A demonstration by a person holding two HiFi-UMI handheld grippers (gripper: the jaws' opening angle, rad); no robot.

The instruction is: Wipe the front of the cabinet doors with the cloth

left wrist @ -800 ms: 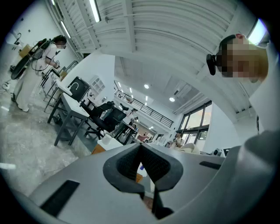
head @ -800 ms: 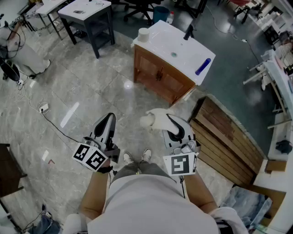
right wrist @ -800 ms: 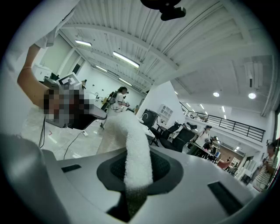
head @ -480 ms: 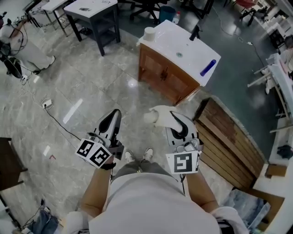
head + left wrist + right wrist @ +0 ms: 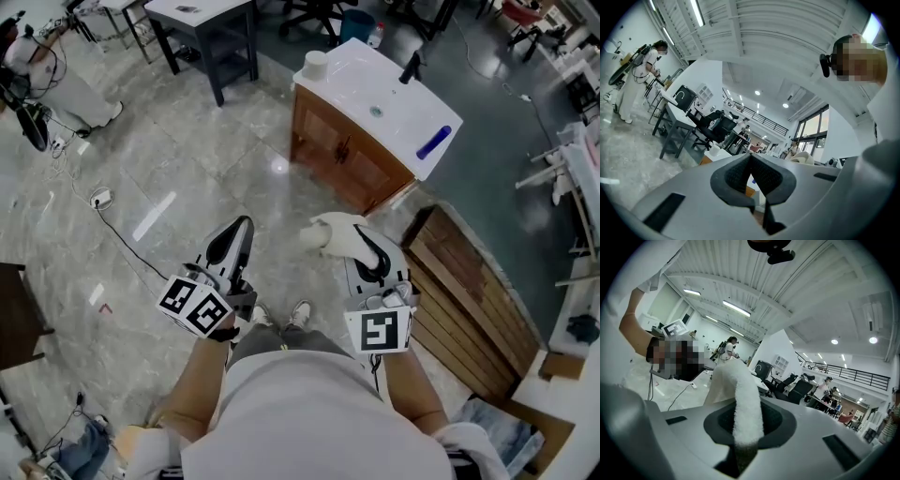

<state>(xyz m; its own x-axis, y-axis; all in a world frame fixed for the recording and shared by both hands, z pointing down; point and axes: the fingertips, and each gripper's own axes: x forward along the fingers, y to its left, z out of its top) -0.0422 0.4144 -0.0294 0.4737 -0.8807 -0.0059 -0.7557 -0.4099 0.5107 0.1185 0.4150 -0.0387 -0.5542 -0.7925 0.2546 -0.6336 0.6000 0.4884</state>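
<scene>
White terry cloth (image 5: 328,232) is found clamped between the jaws of the right hand-held gripper (image 5: 359,246). In the right gripper view a folded band of the cloth (image 5: 740,399) is seen rising from between the dark pads and drooping over to one side. The loose bulk is thus left free ahead of the tip, presumably to serve as the wiping face. The left hand-held gripper (image 5: 240,230) is carried alongside at about waist level. Its jaws are closed on nothing, and the ribbed pads are seen meeting at their tips in the left gripper view; it is judged to be kept clear as a spare. The brown wooden cabinet doors (image 5: 339,157), set under a white basin top (image 5: 384,103), stand well apart from both tools across the grey stone-tile floor (image 5: 187,159). No contact with the doors is recorded, so the wiping is judged not yet begun and an approach is required first. A black tap (image 5: 411,66), a blue cylindrical object (image 5: 433,142) and a white cup-like cylinder (image 5: 316,64) are noted on the top. A slatted wooden panel (image 5: 469,281) lies on the floor to the person's right and is judged a possible tripping hazard.
</scene>
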